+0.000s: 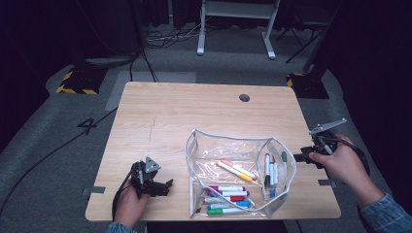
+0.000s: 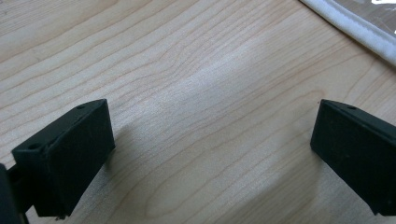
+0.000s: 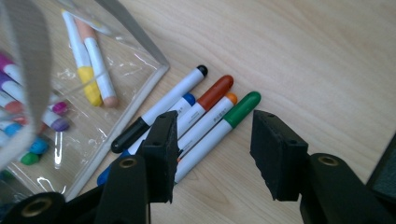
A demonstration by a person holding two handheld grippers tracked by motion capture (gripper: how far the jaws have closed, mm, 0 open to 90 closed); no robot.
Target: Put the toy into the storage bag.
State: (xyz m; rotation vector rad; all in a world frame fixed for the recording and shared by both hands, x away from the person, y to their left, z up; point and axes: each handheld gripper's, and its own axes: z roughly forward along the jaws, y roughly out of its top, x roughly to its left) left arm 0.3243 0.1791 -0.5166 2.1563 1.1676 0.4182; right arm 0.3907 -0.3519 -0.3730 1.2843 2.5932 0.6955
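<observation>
Right gripper (image 3: pixel 212 154), spread, hovers over a green-capped marker (image 3: pixel 219 128); the high view hides it.

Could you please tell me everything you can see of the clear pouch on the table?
The clear pouch is see-through, glossy, creased plastic edged with pale grey binding. It sits open on the wooden table, near the front edge, its mouth gaping upward. Markers with coloured caps lie inside: two yellow and orange ones mid-pouch, and a stack of purple, red, blue and green ones near the front. A further row of markers lies against its right side. Neither hand-held gripper touches it.
</observation>
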